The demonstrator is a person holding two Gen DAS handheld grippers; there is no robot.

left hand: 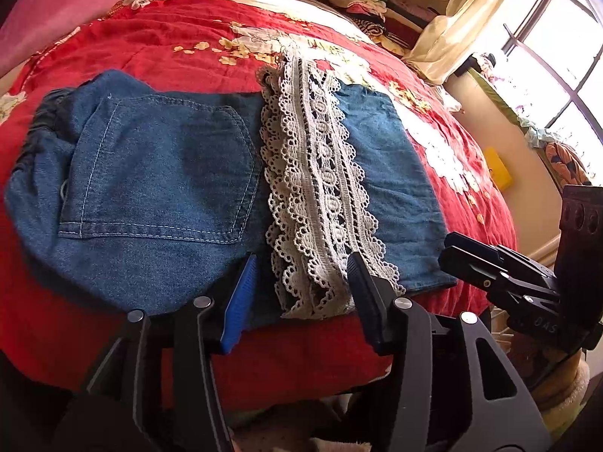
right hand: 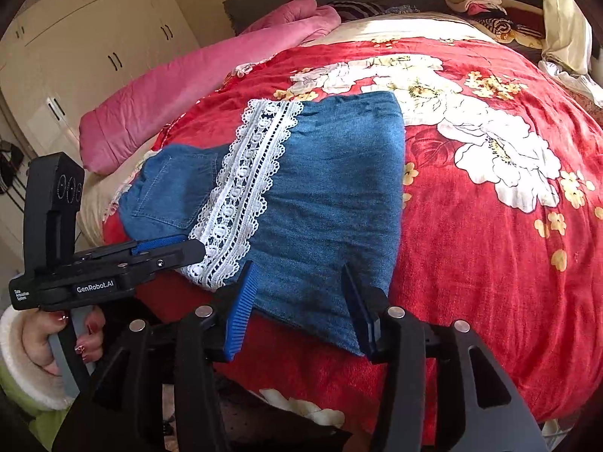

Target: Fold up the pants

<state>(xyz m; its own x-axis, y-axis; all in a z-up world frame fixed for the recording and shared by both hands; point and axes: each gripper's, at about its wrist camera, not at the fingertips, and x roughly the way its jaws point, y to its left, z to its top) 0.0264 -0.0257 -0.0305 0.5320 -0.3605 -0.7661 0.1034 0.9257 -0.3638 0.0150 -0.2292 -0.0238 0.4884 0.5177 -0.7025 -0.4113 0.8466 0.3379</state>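
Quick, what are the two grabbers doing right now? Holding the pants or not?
Left gripper: jaws open, holding nothing, at the lace trim of the denim pants.
Right gripper: jaws open, holding nothing, at the pants' near edge.

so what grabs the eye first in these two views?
The folded denim pants lie on the red floral bedspread, with a white lace trim running across them beside the back pocket. Both grippers sit at the near edge with jaws open: the left gripper astride the lace end, the right gripper over the plain denim. A pink quilt is bunched at the far left.
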